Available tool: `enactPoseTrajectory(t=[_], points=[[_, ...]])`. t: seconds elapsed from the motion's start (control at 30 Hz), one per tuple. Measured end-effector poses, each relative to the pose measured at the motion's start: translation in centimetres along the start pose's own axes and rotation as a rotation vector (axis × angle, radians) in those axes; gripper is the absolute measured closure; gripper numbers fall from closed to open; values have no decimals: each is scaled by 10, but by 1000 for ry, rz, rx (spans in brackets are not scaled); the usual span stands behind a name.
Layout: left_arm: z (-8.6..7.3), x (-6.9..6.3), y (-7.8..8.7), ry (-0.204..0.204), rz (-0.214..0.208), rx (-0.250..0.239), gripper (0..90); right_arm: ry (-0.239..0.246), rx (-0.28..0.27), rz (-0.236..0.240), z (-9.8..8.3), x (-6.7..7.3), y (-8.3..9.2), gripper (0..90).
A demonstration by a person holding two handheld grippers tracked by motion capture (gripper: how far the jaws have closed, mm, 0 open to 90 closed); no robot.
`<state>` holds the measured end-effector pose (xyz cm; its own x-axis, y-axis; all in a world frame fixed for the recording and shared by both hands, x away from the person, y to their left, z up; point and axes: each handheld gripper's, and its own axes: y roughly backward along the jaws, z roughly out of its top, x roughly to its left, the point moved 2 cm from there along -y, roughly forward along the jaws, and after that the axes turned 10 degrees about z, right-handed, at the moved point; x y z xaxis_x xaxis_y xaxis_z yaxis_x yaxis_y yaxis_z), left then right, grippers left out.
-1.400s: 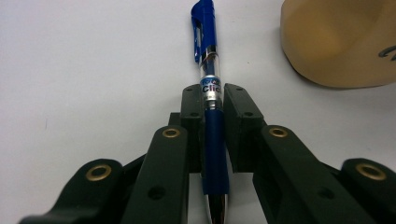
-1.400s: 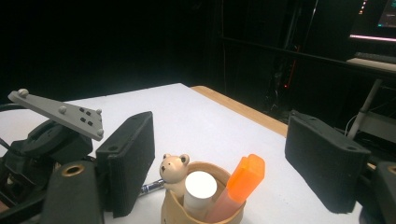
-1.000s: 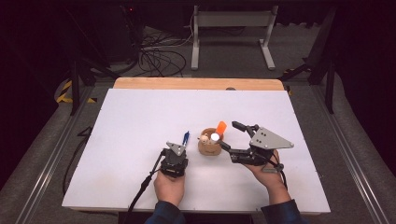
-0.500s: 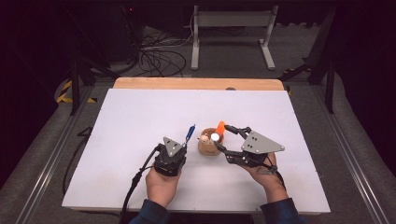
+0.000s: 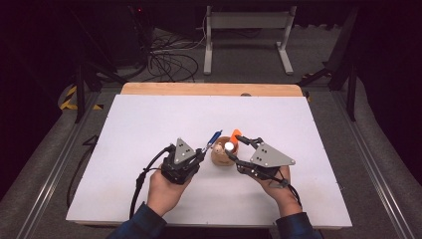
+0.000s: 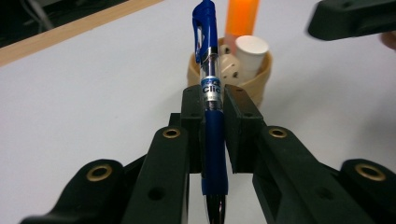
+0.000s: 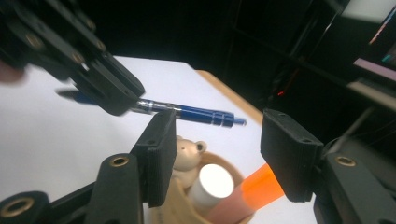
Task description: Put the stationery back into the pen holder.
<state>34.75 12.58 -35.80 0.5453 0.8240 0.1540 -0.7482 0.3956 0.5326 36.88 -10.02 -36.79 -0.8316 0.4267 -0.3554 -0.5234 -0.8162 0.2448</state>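
The white bench [image 5: 149, 129] carries everything, its bare top reaching well beyond both grippers. Just ahead of them stands the tan holder [image 5: 219, 155], a small cup with a bear figure [image 7: 187, 153] at its rim; it stands upright so that long things can lean in it.

The right gripper [image 5: 238, 145] reaches in from the holder's far side. Its jaws have just been closing and now stand partly open, one on each side of the holder's top, with nothing pressed between their pads. In the right gripper view the holder sits just below and between them, which suits steadying the cup, or taking one of the things in it.

The left gripper [image 5: 201, 151] has its jaws shut tight on the blue pen [image 6: 210, 100], clamped on the barrel just above the rubber grip, so the clip end sticks out well past the jaw tips and the writing tip points back toward the hand. Held lengthwise like this, the pen can be aimed at the holder's mouth; its free end hangs just above and beside the rim, not yet inside.

In the holder an orange marker [image 7: 261, 184] leans toward the right gripper's outer jaw, and a white-capped stick [image 7: 214, 183] stands beside it.
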Motion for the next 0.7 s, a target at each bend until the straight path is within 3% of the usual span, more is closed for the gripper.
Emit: enactPoseTrajectory(t=[0.07,0.37,0.57,0.7], points=[[5,0,1,-27,-39,2,795,46,31,-10,-1,2,-3,462],[18,-5,7,-96,-128,23,795,84,67,-45,-7,0,-4,447],[24,-9,18,-129,-181,59,795,174,32,-5,-8,3,1,450],[30,-5,21,-155,-234,93,795,190,3,41,-7,2,5,463]])
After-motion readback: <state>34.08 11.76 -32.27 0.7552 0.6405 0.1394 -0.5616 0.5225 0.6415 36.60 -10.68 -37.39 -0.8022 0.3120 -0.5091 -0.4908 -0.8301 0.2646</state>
